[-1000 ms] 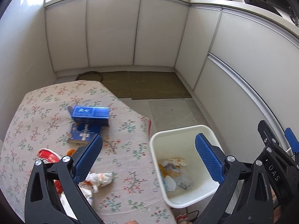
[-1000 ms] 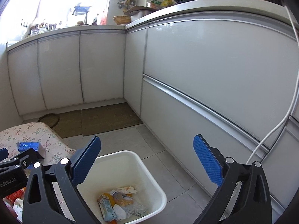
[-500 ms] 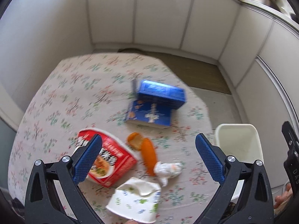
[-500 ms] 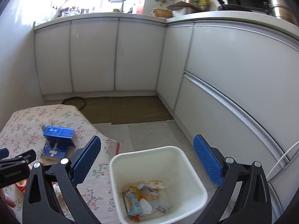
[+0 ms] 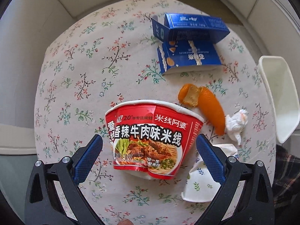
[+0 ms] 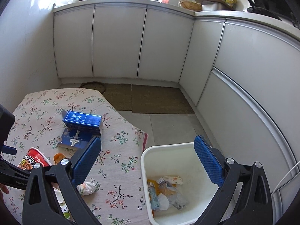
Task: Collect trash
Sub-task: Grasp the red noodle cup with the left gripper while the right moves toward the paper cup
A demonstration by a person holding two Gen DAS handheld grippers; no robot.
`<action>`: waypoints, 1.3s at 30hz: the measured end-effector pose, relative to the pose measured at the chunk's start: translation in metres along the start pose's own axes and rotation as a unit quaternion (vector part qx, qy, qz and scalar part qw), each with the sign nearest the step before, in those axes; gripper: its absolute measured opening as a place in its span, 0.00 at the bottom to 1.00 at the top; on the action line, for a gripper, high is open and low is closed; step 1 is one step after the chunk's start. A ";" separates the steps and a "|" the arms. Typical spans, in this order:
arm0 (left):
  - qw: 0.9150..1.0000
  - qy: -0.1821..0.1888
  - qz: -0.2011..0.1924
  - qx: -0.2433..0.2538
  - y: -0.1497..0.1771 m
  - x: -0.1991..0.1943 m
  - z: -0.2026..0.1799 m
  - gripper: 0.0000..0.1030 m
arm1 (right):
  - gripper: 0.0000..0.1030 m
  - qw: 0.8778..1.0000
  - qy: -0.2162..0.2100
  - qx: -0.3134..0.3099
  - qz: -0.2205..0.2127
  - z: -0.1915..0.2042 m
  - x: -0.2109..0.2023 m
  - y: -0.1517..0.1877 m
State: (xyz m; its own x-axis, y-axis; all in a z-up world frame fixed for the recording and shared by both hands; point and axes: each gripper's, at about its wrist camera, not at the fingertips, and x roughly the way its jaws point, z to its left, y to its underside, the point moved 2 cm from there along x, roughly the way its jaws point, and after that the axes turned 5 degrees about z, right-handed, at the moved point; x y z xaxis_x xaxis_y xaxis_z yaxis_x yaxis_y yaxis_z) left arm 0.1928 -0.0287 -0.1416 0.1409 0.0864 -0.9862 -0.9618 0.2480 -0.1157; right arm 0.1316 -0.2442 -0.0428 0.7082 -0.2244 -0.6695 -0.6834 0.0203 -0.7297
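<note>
Left wrist view: left claw (image 5: 149,156) gapes wide around noodle cup (image 5: 152,137), its black frame hiding part of paper cup (image 5: 199,184).

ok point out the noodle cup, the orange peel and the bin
noodle cup (image 5: 150,136), left wrist view, red printed side
orange peel (image 5: 210,105), left wrist view, outer skin
bin (image 6: 144,161), right wrist view, left rim

Red noodle cup (image 5: 150,140), blue boxes (image 5: 189,43), white bin (image 6: 180,183), floral-patterned tablecloth (image 5: 78,71).
</note>
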 end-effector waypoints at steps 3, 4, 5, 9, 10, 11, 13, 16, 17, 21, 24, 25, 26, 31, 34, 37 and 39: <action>1.000 0.005 0.021 0.008 -0.003 0.012 -0.003 0.93 | 0.93 1.000 0.000 0.000 0.010 0.000 0.005 0.001; 1.000 0.005 0.028 0.011 -0.004 0.017 -0.005 0.93 | 0.93 1.000 0.001 -0.001 0.012 0.001 0.006 0.001; 0.999 0.005 0.035 0.015 -0.003 0.023 -0.007 0.94 | 0.93 1.000 0.002 -0.003 0.015 0.002 0.008 0.001; 0.999 -0.007 0.027 0.036 -0.002 0.024 -0.013 0.94 | 0.93 0.999 -0.006 -0.007 0.042 0.008 0.022 0.005; 0.999 -0.005 0.026 0.035 -0.001 0.024 -0.013 0.94 | 0.93 0.999 -0.009 -0.007 0.048 0.010 0.025 0.006; 0.999 -0.002 0.024 0.035 0.000 0.024 -0.011 0.94 | 0.93 0.998 -0.013 -0.010 0.058 0.013 0.029 0.008; 0.999 -0.003 0.014 0.033 0.004 0.022 -0.008 0.94 | 0.93 0.997 -0.019 -0.018 0.067 0.018 0.032 0.011; 1.000 -0.004 -0.007 0.021 0.009 0.020 0.002 0.93 | 0.94 0.997 -0.022 -0.029 0.075 0.023 0.035 0.015; 1.000 -0.003 -0.011 0.015 0.010 0.019 0.008 0.89 | 0.93 0.996 -0.025 -0.031 0.079 0.024 0.036 0.016; 0.997 0.048 -0.046 -0.039 0.010 -0.008 0.037 0.33 | 0.93 0.994 -0.045 -0.016 0.095 0.025 0.041 0.017; 0.994 0.083 -0.034 -0.061 0.012 -0.010 0.058 0.29 | 0.93 0.989 -0.080 -0.003 0.121 0.028 0.046 0.020; 0.994 0.086 -0.032 -0.067 0.012 -0.008 0.058 0.53 | 0.93 0.988 -0.085 -0.003 0.126 0.029 0.047 0.021; 0.994 0.079 -0.027 -0.076 0.014 -0.005 0.062 0.87 | 0.93 0.987 -0.090 -0.006 0.132 0.032 0.047 0.023; 0.980 0.122 -0.004 -0.154 0.018 0.005 0.096 0.92 | 0.93 0.987 -0.089 -0.017 0.132 0.033 0.044 0.025; 0.954 0.189 0.011 -0.234 0.023 0.002 0.121 0.93 | 0.93 0.986 -0.097 -0.011 0.138 0.031 0.046 0.025; 0.953 0.206 0.026 -0.222 0.029 0.003 0.112 0.93 | 0.93 0.983 -0.108 -0.010 0.149 0.032 0.049 0.025; 0.965 0.181 0.031 -0.186 0.028 0.004 0.100 0.93 | 0.93 0.982 -0.115 -0.012 0.152 0.034 0.049 0.026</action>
State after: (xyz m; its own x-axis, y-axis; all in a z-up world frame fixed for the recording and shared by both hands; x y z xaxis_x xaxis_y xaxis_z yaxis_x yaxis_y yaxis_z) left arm 0.1905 0.0754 -0.1373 0.0546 -0.2689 -0.9616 -0.9929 -0.1167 -0.0237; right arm 0.1542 -0.2218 -0.0996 0.4901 0.0136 -0.8716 -0.8715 0.0282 -0.4896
